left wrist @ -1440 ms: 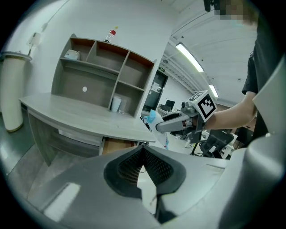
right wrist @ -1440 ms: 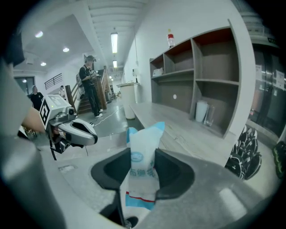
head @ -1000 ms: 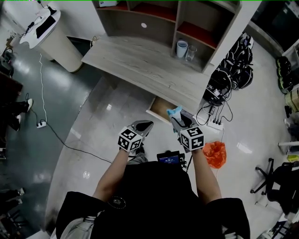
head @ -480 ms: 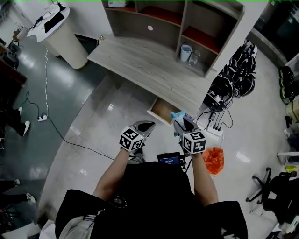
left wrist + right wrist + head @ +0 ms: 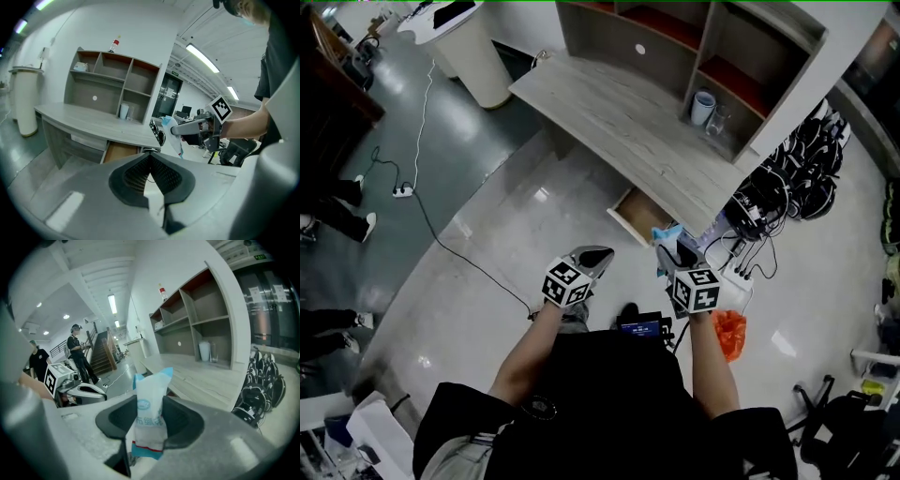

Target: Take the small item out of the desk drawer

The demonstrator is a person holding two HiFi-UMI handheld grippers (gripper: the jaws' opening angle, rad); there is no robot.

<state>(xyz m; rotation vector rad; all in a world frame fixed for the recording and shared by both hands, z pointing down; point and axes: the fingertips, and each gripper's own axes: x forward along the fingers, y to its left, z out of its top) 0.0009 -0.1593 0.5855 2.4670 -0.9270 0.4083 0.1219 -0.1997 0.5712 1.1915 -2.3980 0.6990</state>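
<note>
White-and-blue packet (image 5: 150, 414) is gripped by the right gripper (image 5: 672, 248), long axis upright across its jaws, drawer (image 5: 637, 215) just ahead and below; left gripper (image 5: 151, 161) is closed on nothing.

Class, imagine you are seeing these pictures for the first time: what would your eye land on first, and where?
The blue-and-white packet stands out, pinched in the right claw in front of the desk. Just beyond it, the drawer under the desktop stands open. The left claw, beside the right one, is shut and empty.
</note>
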